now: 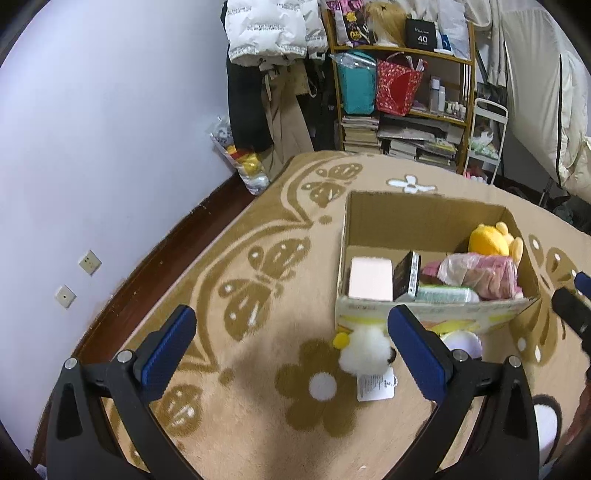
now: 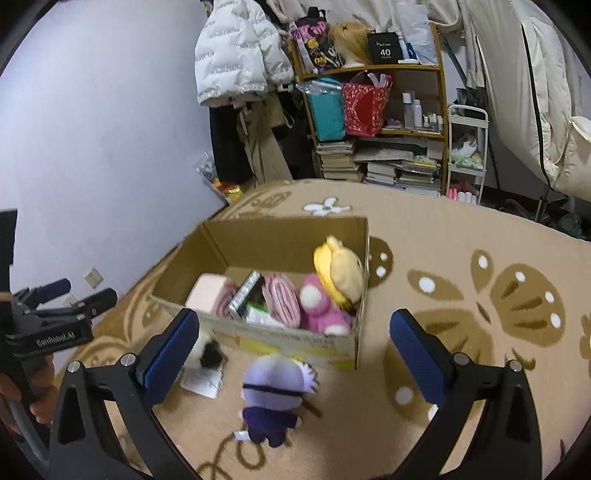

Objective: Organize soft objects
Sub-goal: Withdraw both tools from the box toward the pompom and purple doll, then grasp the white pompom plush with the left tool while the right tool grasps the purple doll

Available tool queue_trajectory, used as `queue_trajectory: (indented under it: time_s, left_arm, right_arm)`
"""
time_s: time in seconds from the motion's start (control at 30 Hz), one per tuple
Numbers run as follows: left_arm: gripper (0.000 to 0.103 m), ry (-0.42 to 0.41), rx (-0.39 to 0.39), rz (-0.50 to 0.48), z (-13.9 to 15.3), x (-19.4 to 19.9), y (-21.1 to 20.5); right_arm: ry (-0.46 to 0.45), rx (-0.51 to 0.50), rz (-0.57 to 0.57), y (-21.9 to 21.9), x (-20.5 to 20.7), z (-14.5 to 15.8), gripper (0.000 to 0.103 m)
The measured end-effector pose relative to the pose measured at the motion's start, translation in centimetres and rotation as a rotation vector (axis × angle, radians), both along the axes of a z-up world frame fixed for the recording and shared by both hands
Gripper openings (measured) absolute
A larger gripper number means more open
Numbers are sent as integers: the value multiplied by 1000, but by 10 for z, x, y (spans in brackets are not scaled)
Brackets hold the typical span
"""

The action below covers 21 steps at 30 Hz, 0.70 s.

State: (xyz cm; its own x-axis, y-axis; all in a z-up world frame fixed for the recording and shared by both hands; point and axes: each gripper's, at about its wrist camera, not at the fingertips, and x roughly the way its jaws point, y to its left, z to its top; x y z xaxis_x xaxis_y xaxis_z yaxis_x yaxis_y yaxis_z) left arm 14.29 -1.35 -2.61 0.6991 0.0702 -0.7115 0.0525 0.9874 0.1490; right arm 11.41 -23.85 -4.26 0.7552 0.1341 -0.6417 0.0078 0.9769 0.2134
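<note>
An open cardboard box stands on the patterned rug. It holds a yellow plush, a pink plush, pink folded cloth and small packs. A white fluffy plush with a paper tag lies on the rug before the box, between my left gripper's fingers; it also shows in the right wrist view. A purple plush doll lies before the box, below my right gripper. My left gripper is open and empty. My right gripper is open and empty.
A beige rug with brown butterflies covers the floor. A wooden shelf with bags, books and bottles stands at the back, with hanging coats beside it. A lilac wall runs on the left. A white cart stands right of the shelf.
</note>
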Motion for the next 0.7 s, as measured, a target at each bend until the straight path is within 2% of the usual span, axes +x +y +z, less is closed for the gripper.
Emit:
queue_trajectory:
  time_s: [0.17,0.37,0.57,0.7]
  left_arm:
    - [102,42,-29,-11,-15,2,3]
    - [102,98,-11,-17,-40,11,2]
    - [102,170,-72,-45,-65,24,0]
    - [102,198,-56,-59,-81,29,-7]
  right_arm:
    - [36,-3,11,7,-4,-23,103]
    - [85,11,18,14,-4,-49,103]
    - [137,9,18,18,1,-73,103]
    - [164,18,22,17,7,-87,103]
